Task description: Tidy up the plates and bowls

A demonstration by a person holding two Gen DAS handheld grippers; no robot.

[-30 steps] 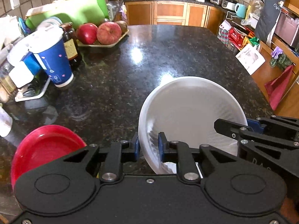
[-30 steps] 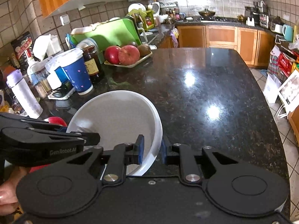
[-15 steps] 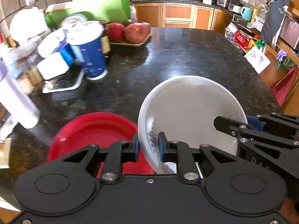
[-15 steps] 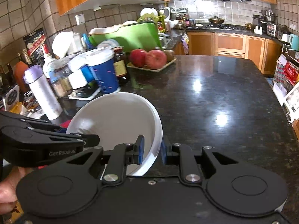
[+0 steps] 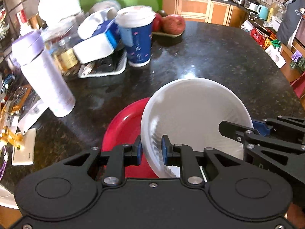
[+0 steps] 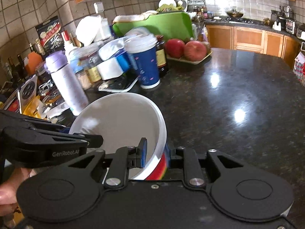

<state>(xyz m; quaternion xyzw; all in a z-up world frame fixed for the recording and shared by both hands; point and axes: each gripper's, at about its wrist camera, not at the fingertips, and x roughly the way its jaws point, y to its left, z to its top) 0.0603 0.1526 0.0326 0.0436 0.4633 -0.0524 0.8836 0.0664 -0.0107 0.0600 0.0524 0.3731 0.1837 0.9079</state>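
A white bowl [image 5: 194, 118] hangs tilted over the dark counter, held by opposite sides of its rim. My left gripper [image 5: 151, 147] is shut on the near-left rim, and my right gripper [image 5: 247, 127] is shut on the right rim. In the right wrist view the same white bowl [image 6: 118, 122] fills the lower left, with my right gripper [image 6: 155, 153] clamped on its edge and my left gripper [image 6: 80, 135] on its far side. A red plate [image 5: 124, 129] lies on the counter, partly under the bowl. Only a red sliver of the plate [image 6: 160, 169] shows in the right wrist view.
Clutter lines the left side: a lilac bottle [image 5: 43, 80], jars, a white tray [image 5: 106, 70] and a blue paper cup [image 5: 137, 38]. A tray of apples [image 5: 171, 26] sits farther back. Black granite counter [image 5: 219, 57] stretches to the right. A hand [image 6: 7, 190] shows at the lower left.
Both grippers carried the white bowl to the left. The red plate, first off to the left, now lies under the bowl. The bottle and cup have come nearer.
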